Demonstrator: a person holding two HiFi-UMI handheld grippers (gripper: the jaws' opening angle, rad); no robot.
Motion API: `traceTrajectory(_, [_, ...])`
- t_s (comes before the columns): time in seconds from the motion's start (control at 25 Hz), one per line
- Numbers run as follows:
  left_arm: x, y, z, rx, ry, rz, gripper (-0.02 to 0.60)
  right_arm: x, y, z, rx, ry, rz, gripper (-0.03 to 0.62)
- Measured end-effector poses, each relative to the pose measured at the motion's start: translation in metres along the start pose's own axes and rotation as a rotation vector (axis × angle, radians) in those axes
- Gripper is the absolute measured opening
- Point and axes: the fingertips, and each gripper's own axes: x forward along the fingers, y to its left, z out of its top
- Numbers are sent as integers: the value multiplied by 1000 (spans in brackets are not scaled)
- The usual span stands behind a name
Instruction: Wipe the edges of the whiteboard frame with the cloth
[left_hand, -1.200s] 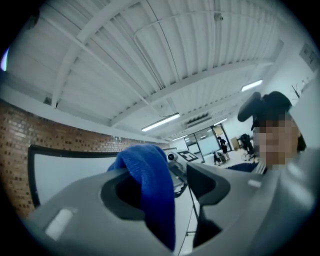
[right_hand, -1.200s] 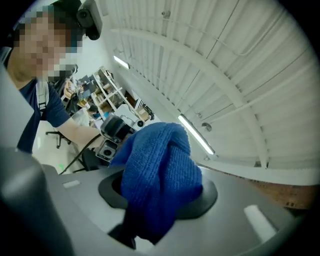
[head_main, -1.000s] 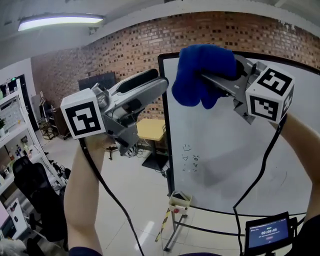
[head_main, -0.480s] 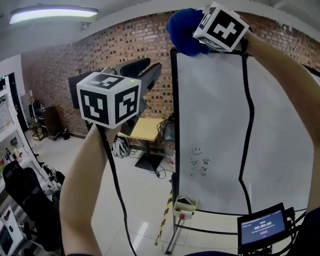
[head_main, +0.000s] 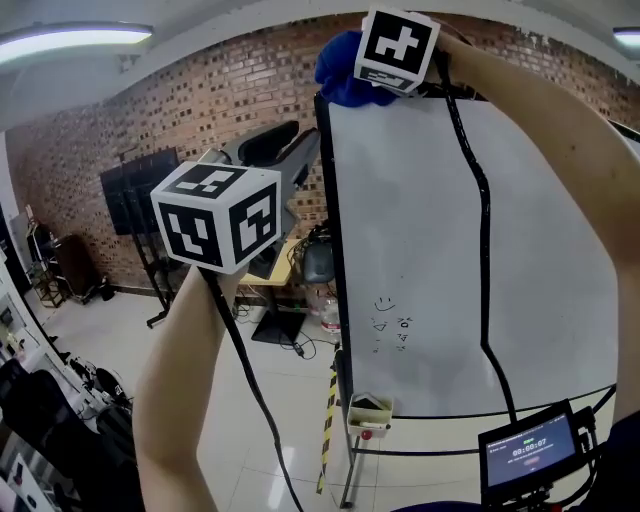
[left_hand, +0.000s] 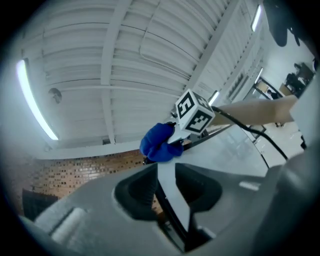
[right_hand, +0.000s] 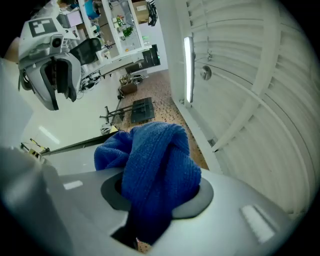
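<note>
The whiteboard (head_main: 450, 250) stands upright in a black frame (head_main: 332, 250). My right gripper (head_main: 368, 82) is up at the board's top left corner, shut on a bunched blue cloth (head_main: 338, 72) that rests against the frame's top edge. In the right gripper view the cloth (right_hand: 156, 165) bulges out between the right gripper's (right_hand: 160, 197) jaws. My left gripper (head_main: 305, 152) is at the frame's left edge below the corner. Its jaws have just been closing, and the left gripper (left_hand: 168, 187) grips the board's edge (left_hand: 171, 197) between its pads. The cloth (left_hand: 159, 142) shows above it.
A small tray (head_main: 366, 408) with a red-tipped item hangs at the board's lower left. A yellow-black striped bar (head_main: 327, 425) leans by the stand. A screen (head_main: 530, 458) sits at lower right. A yellow table (head_main: 283, 262) and a brick wall (head_main: 200, 120) lie behind the left edge.
My right gripper carried the cloth from in front of the board up to its top left corner. The left gripper moved in to the left edge and closed on it.
</note>
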Motion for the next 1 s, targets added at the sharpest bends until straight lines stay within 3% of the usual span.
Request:
traceTrajectory(0.12, [11,-6,-10,-38,-29,-22,109,0,1,-20,30,36,21,144])
traceTrajectory(0.28, [21,-23,-25,-44,-9,-43,110,-4,4,-38,44,53,18,144])
traceTrajectory(1.0, [63,-121,20,38,42,-73,110,-71,-28,-155,157,67,-40,136])
